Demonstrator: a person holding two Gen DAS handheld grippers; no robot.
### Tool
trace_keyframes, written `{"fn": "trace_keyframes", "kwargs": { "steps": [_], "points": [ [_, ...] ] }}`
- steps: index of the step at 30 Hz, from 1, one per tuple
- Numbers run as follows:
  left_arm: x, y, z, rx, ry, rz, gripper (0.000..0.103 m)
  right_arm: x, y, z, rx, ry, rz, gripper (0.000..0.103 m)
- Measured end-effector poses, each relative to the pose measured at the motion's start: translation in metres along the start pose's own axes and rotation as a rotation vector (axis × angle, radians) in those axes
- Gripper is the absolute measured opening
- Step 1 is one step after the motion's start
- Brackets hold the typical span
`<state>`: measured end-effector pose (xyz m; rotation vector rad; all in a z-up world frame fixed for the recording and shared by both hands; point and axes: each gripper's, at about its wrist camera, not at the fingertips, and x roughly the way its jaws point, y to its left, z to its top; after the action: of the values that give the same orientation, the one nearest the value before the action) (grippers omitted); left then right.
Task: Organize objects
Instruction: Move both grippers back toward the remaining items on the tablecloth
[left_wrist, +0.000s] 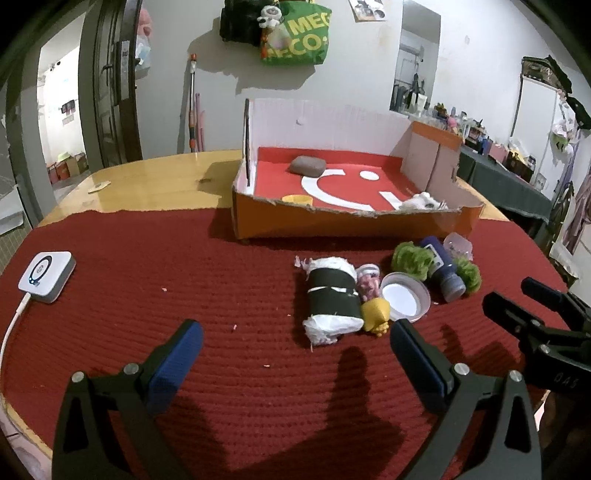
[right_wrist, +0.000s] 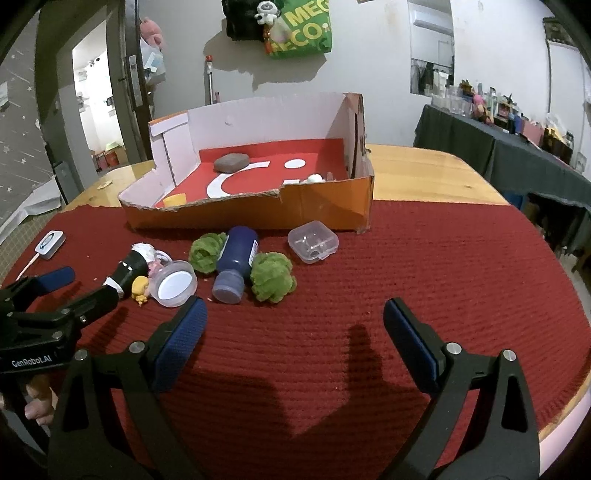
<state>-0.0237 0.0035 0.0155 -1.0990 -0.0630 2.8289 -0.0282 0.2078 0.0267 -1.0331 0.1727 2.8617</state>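
An orange cardboard box (left_wrist: 332, 221) (right_wrist: 325, 206) with a red floor stands at the back of the red mat; a grey stone (left_wrist: 307, 165) (right_wrist: 231, 162), a yellow cup (left_wrist: 297, 199) (right_wrist: 173, 199) and a white fluffy thing (left_wrist: 421, 202) lie inside. In front lie a black-and-white roll (left_wrist: 332, 299) (right_wrist: 131, 271), a yellow toy (left_wrist: 376, 315) (right_wrist: 140, 287), a clear lid (left_wrist: 404, 295) (right_wrist: 174, 283), a blue bottle (left_wrist: 443, 269) (right_wrist: 234, 264), two green pom-poms (left_wrist: 410, 258) (right_wrist: 272, 277) and a clear small case (right_wrist: 313, 241). My left gripper (left_wrist: 295, 345) and right gripper (right_wrist: 295, 321) are open and empty, just short of the pile.
A white square device (left_wrist: 46, 275) (right_wrist: 50, 242) with a cable lies at the mat's left. The wooden table (left_wrist: 155, 181) extends beyond the mat. A cluttered dark side table (right_wrist: 517, 147) stands at the right; a doorway is at the left.
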Motion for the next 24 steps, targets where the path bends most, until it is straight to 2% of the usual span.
{"fn": "trace_keyframes", "kwargs": {
  "steps": [6, 16, 22, 24],
  "points": [
    [0.007, 0.004, 0.005, 0.006, 0.023, 0.009, 0.103, 0.007, -0.001, 0.002, -0.006, 0.019, -0.008, 0.098],
    [0.021, 0.005, 0.016, 0.095, 0.086, 0.029, 0.103, 0.018, -0.005, 0.011, -0.002, 0.042, -0.020, 0.098],
    [0.023, 0.013, 0.019, 0.115, 0.092, 0.067, 0.103, 0.021, -0.007, 0.014, -0.013, 0.056, -0.026, 0.098],
    [0.024, 0.016, 0.020, 0.115, 0.097, 0.054, 0.102, 0.023, -0.007, 0.016, -0.026, 0.063, -0.032, 0.098]
  ]
}}
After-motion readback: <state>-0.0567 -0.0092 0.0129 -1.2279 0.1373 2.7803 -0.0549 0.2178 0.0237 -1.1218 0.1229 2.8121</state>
